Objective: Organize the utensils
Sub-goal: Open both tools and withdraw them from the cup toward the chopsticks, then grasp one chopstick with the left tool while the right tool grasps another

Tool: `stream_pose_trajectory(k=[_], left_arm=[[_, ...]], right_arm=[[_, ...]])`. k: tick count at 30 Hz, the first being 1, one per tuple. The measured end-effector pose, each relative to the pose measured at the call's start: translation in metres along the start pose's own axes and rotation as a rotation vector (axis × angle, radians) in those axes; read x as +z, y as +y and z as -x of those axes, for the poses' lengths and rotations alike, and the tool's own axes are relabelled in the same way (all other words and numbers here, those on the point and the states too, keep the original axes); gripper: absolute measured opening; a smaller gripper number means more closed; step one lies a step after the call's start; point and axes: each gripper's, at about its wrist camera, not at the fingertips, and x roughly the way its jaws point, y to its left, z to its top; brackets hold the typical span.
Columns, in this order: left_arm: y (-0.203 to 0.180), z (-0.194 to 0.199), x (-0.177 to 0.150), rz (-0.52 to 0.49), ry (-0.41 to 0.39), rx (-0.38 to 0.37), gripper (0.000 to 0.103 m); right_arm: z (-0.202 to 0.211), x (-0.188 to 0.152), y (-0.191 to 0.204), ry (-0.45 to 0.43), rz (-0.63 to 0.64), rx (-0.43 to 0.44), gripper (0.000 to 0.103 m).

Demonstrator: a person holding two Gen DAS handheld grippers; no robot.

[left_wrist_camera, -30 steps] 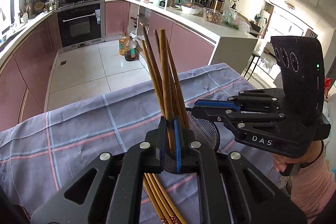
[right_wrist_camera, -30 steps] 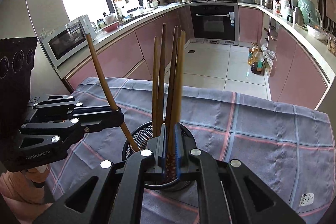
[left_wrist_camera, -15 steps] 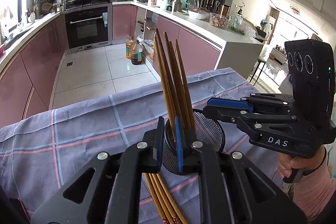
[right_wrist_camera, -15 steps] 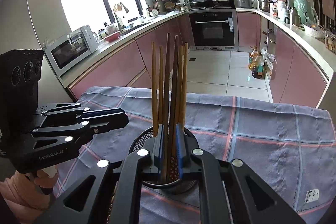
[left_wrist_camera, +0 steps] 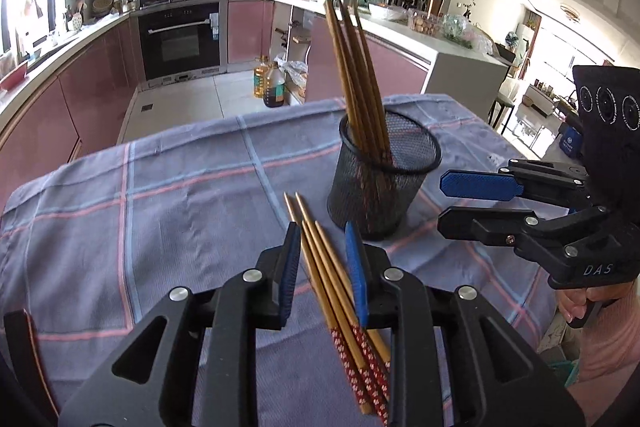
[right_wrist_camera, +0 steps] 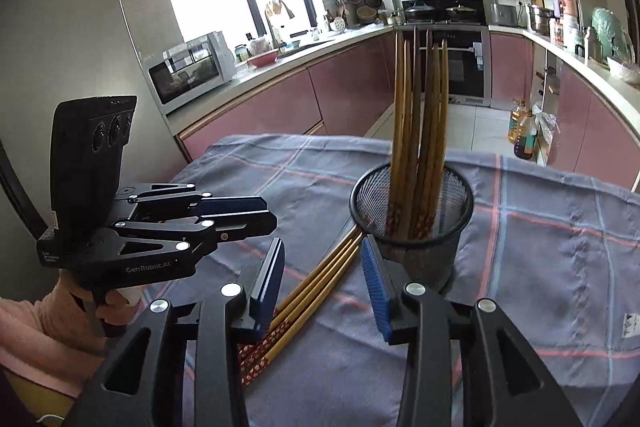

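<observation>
A black mesh cup (left_wrist_camera: 384, 183) (right_wrist_camera: 412, 227) stands on the checked tablecloth (left_wrist_camera: 180, 211) and holds several wooden chopsticks (left_wrist_camera: 354, 67) (right_wrist_camera: 420, 107) upright. Several more chopsticks with red patterned ends (left_wrist_camera: 362, 375) (right_wrist_camera: 316, 283) lie flat on the cloth in front of the cup. My left gripper (left_wrist_camera: 323, 239) (right_wrist_camera: 272, 215) hovers over them with its jaws opening. The loose chopsticks show between its fingers, untouched by the pads. My right gripper (right_wrist_camera: 322, 255) (left_wrist_camera: 442, 202) is just short of the cup, jaws opening too, with nothing gripped.
A hand in a pink sleeve (left_wrist_camera: 600, 331) (right_wrist_camera: 48, 327) holds each gripper. The table's far edge (left_wrist_camera: 280, 109) drops to the kitchen floor, where oil bottles (left_wrist_camera: 272, 87) stand. Pink cabinets and counters ring the room. A small white tag (right_wrist_camera: 632, 323) lies at the cloth's right edge.
Both grippers have let go of the chopsticks they held upright at the cup. Those chopsticks now stand in the cup. Both grippers have drawn back and down, and their jaws have spread.
</observation>
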Motion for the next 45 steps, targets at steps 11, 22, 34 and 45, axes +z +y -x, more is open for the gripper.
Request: stream_pose_trajectory(k=[11,22,34,45], left_arm=[[0.008,-0.032,-0.068,0.063,0.143,-0.016,0.024],[0.002,-0.030,-0.072,0.040,0.146,0.000,0.028],[0.000,-0.030,-0.074,0.023,0.137,0.022,0.030],[-0.002,-0.034,-0.070,-0.007,0.138,0.038,0.031]], right_arm=[[-0.049,-0.040,0.006,0.139,-0.087,0.021,0.038],[-0.063,-0.049,0.020,0.155,-0.034,-0.061,0.044],[-0.062,-0.052,0.024,0.166,0.022,-0.131,0.042],[-0.059,-0.051,0.019,0.176,0.018,-0.164,0.038]])
